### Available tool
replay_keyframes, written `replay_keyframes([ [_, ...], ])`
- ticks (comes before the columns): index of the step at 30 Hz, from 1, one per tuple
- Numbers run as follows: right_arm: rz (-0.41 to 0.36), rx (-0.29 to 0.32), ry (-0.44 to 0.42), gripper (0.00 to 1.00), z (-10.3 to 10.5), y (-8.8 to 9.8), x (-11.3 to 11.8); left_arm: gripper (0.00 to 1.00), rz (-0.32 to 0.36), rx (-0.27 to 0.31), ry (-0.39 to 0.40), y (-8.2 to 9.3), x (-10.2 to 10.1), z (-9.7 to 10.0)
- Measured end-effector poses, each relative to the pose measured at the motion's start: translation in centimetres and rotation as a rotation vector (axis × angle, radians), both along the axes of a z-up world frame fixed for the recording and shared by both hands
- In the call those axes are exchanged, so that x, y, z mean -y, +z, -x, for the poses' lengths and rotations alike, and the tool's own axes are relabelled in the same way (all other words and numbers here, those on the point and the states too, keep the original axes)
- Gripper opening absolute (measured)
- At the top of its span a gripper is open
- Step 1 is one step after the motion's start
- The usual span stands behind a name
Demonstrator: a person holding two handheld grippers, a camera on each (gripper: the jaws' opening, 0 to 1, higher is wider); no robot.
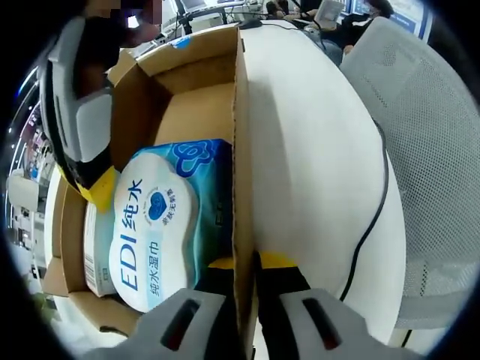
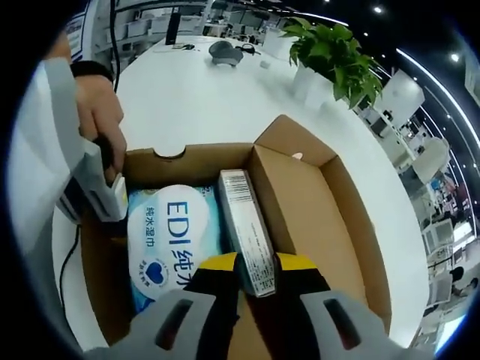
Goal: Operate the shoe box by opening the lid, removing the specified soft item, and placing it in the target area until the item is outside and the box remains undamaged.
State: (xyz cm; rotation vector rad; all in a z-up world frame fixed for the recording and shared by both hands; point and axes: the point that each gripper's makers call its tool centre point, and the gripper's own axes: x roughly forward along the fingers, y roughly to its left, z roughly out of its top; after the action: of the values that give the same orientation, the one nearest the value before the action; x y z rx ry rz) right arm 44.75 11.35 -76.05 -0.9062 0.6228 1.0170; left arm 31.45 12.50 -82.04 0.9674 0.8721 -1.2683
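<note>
**Shoe box open, wipes pack still inside, both grippers at the box**

Cardboard shoe box (image 2: 300, 217) sits on a white tabletop (image 2: 202, 97), lid folded back, flaps out. Inside: a soft pack of wet wipes (image 2: 172, 251), blue and white with "EDI" lettering, lying flat on the box floor on the side toward the left gripper. Just beside it, touching along one long edge, a narrow carton with a barcode (image 2: 247, 229) stands on its edge. The rest of the box floor past the carton is bare cardboard.

Left gripper (image 1: 241, 281): jaws straddle one side wall of the box (image 1: 241, 150), one yellow-tipped jaw inside next to the wipes pack (image 1: 161, 225), the other outside over the tabletop (image 1: 315, 150). They appear pressed to the wall. In the right gripper view the same tool (image 2: 97, 191) shows at the box's side wall, held by a person's hand (image 2: 97, 112).

Right gripper (image 2: 257, 274): jaws set either side of the upright carton's near end, clamped on it as far as can be seen. In the left gripper view this tool (image 1: 86, 142) reaches into the box from the far side, yellow tip by the carton (image 1: 94, 251).

Off the box: black cable (image 1: 371, 217) runs over the tabletop edge; mesh chair back (image 1: 427, 135) beyond it. A potted plant (image 2: 330, 64) and a dark object (image 2: 225, 51) stand near the far edge.
</note>
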Motion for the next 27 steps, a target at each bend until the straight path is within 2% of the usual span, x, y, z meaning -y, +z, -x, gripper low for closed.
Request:
replay_keyframes([
  [20, 0.054, 0.005, -0.038, 0.15, 0.0, 0.1, 3.8, 0.02, 0.001, -0.001, -0.003, 0.0, 0.0, -0.1],
  [27, 0.063, 0.021, -0.045, 0.15, 0.1, 0.1, 4.1, 0.02, 0.002, 0.001, -0.003, -0.1, 0.0, 0.0],
])
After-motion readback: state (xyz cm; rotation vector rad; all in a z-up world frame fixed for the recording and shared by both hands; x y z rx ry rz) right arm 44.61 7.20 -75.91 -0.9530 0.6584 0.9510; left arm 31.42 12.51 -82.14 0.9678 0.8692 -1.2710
